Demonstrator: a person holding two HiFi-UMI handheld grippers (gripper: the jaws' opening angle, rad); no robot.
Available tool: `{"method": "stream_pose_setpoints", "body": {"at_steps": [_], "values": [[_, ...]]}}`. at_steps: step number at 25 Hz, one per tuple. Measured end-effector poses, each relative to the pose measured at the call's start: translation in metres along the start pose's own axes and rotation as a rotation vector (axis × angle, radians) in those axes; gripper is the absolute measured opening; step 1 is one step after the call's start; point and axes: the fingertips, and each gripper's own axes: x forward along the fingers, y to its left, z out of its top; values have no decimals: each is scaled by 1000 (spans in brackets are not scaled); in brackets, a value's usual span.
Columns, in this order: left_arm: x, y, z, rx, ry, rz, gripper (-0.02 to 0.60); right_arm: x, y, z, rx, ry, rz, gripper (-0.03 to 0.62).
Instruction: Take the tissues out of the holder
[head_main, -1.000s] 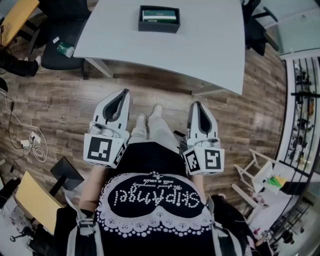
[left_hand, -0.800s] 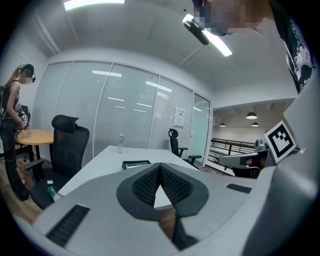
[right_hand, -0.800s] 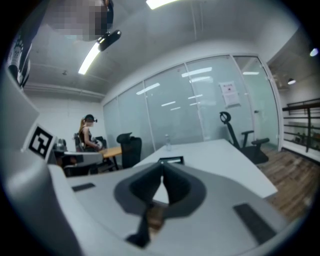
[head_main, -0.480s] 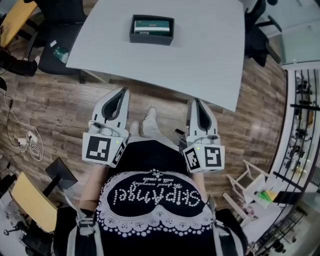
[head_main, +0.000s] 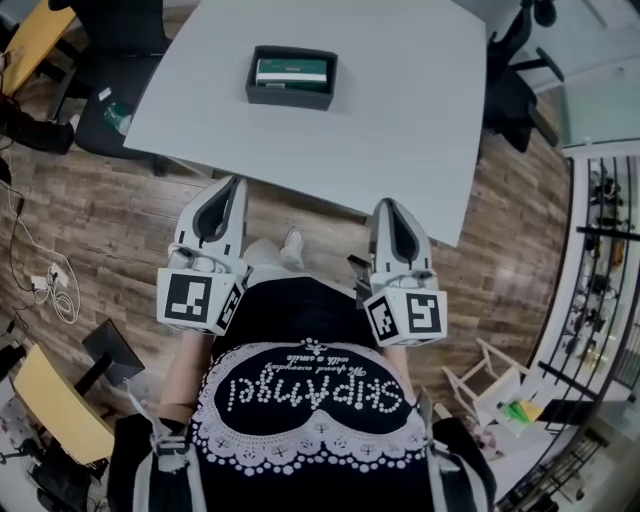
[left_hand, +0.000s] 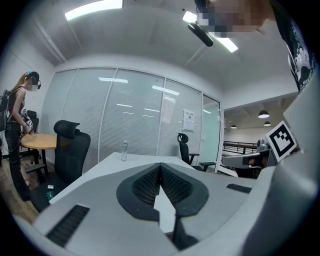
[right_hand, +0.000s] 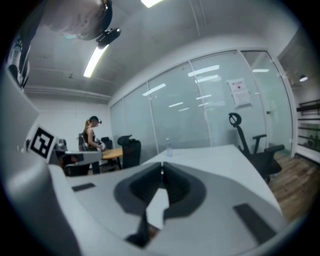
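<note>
A dark rectangular holder (head_main: 291, 77) stands on the white table (head_main: 400, 110), with a green-and-white tissue pack (head_main: 291, 71) lying in it. Both grippers are held close to the person's body, short of the table's near edge and well away from the holder. My left gripper (head_main: 236, 182) is shut with nothing in it, and its jaws meet in the left gripper view (left_hand: 160, 166). My right gripper (head_main: 388, 203) is also shut and holds nothing, its jaws closed together in the right gripper view (right_hand: 161, 167). Neither gripper view shows the holder.
Black office chairs stand left (head_main: 120, 60) and right (head_main: 510, 90) of the table. A water bottle (left_hand: 124, 150) stands at the table's far end. A wooden table (head_main: 30, 35), floor cables (head_main: 50, 290) and a shelf (head_main: 600, 250) border the space. Another person (left_hand: 17, 130) stands far left.
The table and holder have come closer to me and now lie lower in the head view. Both grippers stay shut and level in front of the body.
</note>
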Motion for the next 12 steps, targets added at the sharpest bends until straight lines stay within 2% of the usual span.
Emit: {"method": "stream_pose_setpoints", "body": {"at_steps": [12], "values": [[20,0,11,-14,-29,22,21,20,-11,-1,10,30,15,35]]}}
